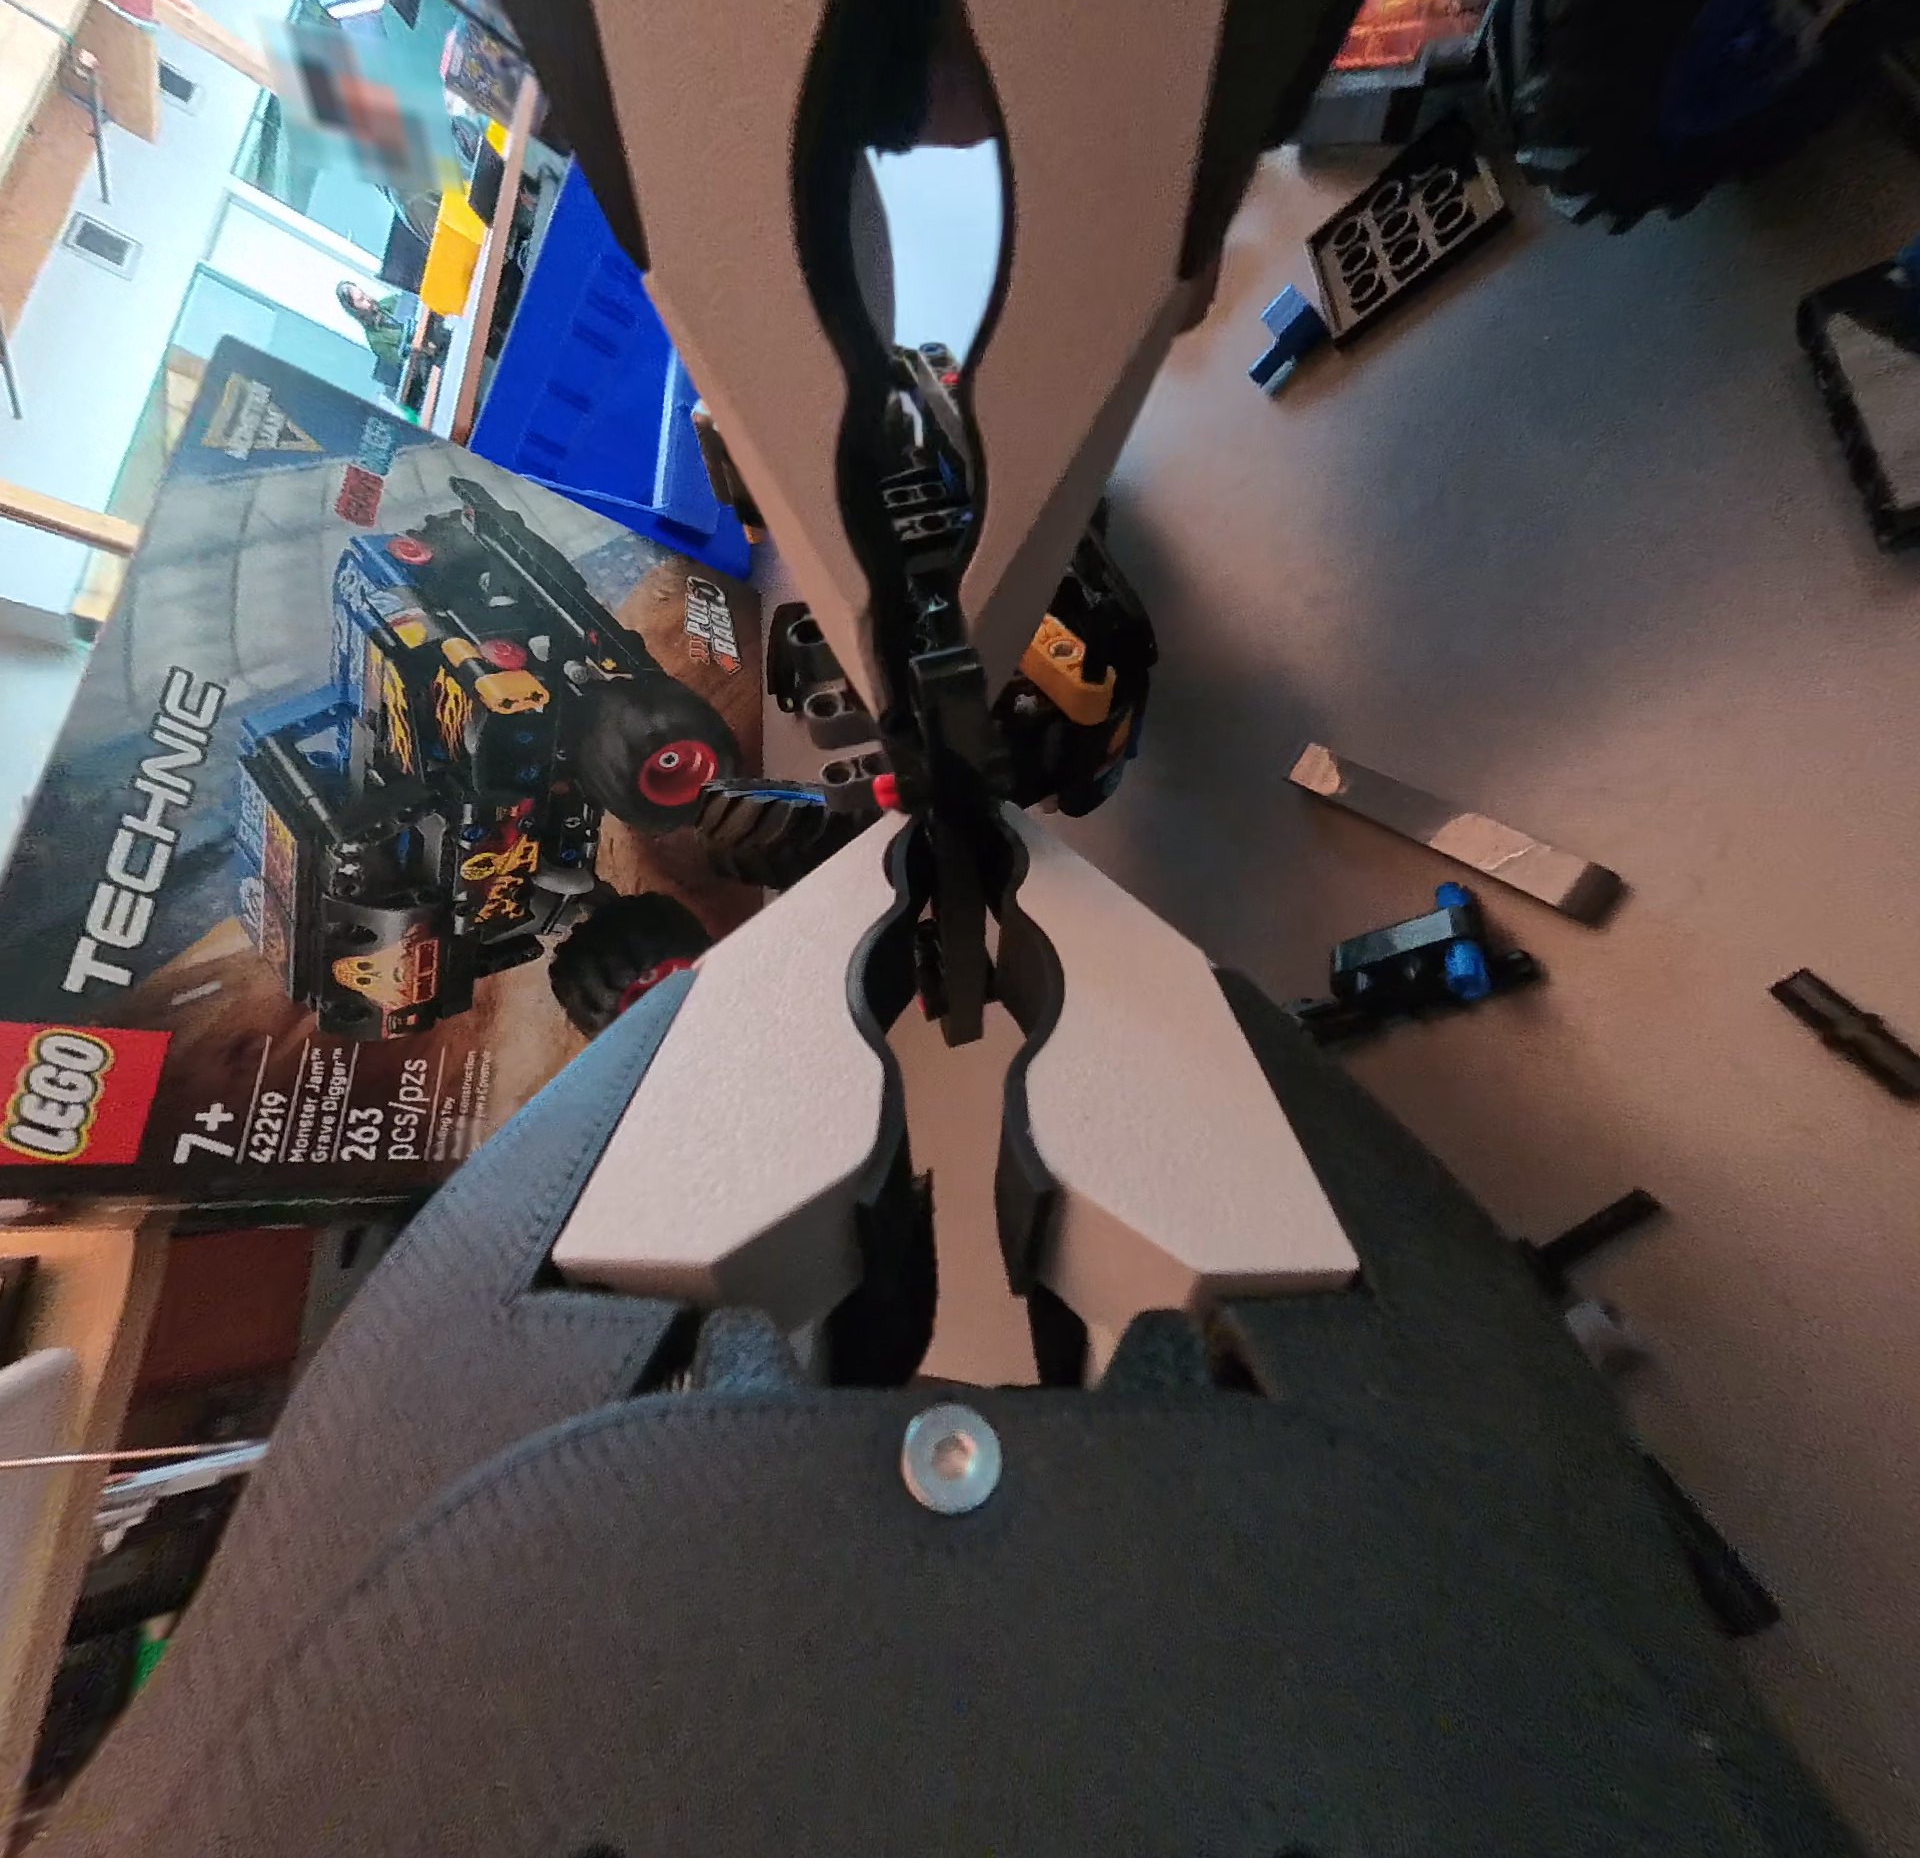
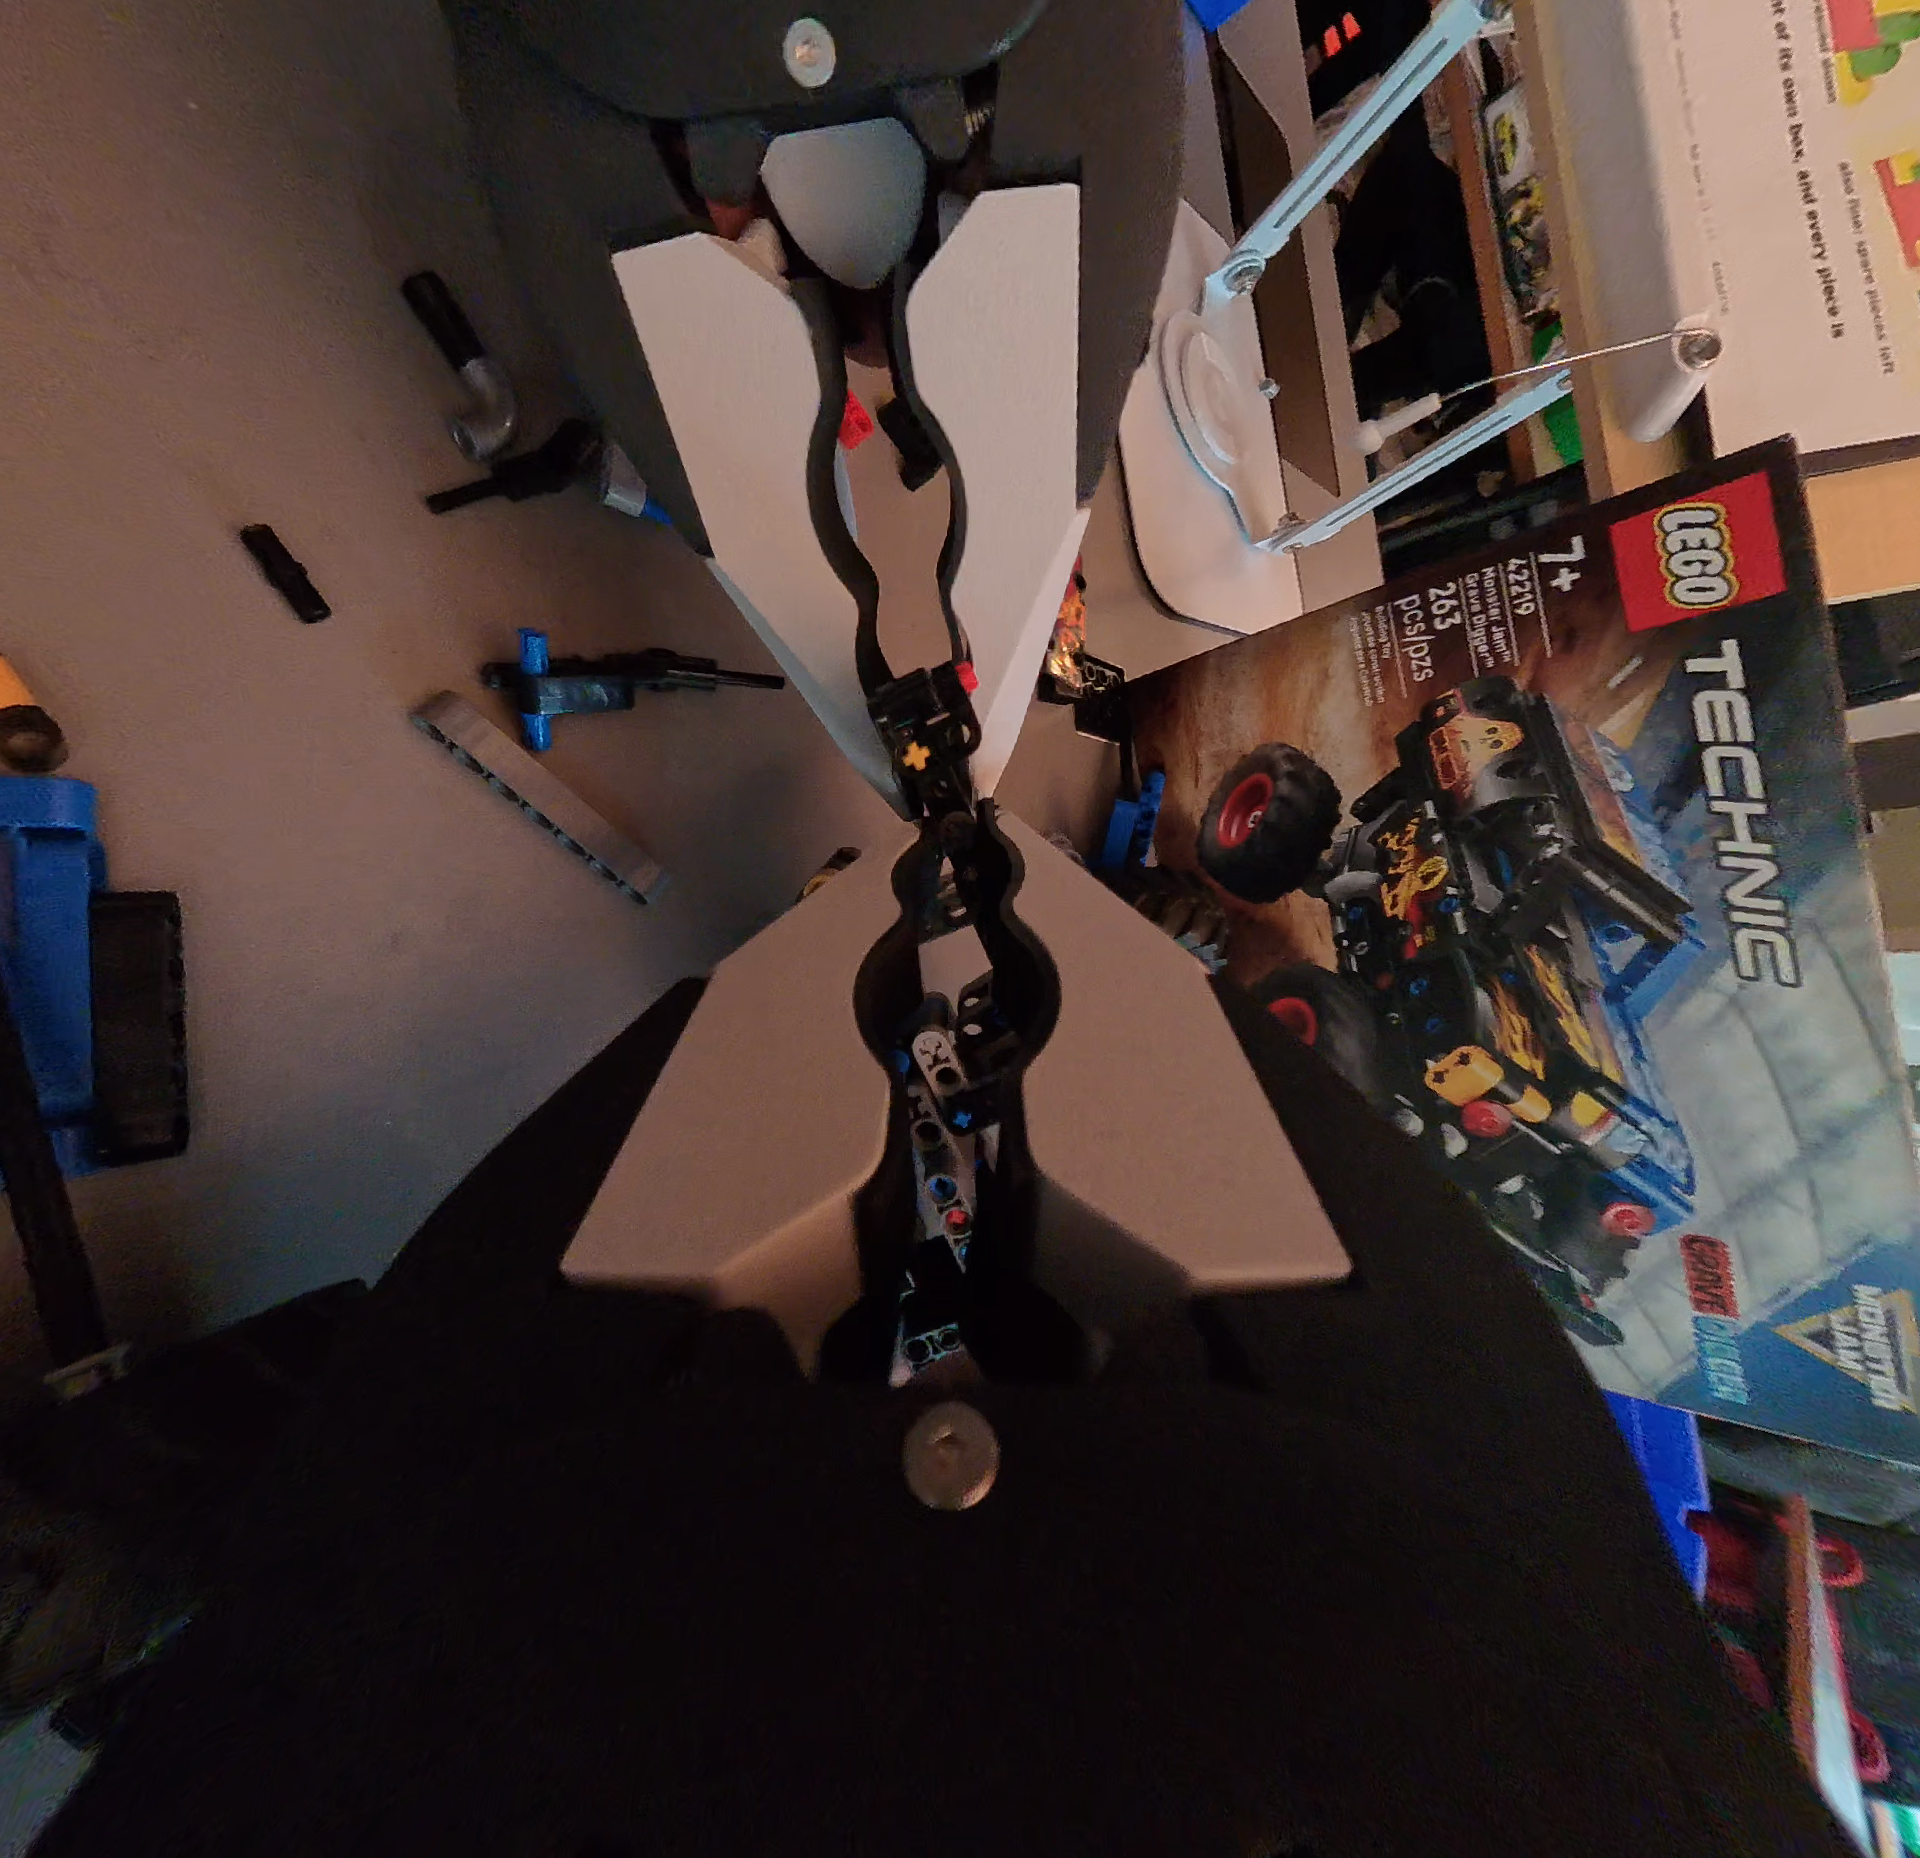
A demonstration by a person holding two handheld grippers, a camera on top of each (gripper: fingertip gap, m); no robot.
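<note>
My left gripper (image 1: 951, 821) is shut on a flat black beam (image 1: 956, 935) that stands upright between its pads. My right gripper (image 1: 925, 681) comes in from the opposite side, tip to tip with it, and is shut on a black brick assembly (image 1: 1081, 665) with blue and yellow parts. In the right wrist view, the right gripper (image 2: 951, 829) clamps that assembly (image 2: 943, 1091), which has blue pins and runs back between its pads. The left gripper (image 2: 933, 769) faces it and holds the black beam (image 2: 920, 733). The two held parts touch where the fingertips meet.
A toy truck box (image 1: 364, 769) (image 2: 1558, 925) lies beside the grippers. Loose parts lie on the grey table: a grey beam (image 1: 1455, 842) (image 2: 540, 800), a black-and-blue piece (image 1: 1423, 961), a black holed plate (image 1: 1408, 239). A blue bin (image 1: 592, 374) and a white booklet stand (image 2: 1226, 426) are nearby.
</note>
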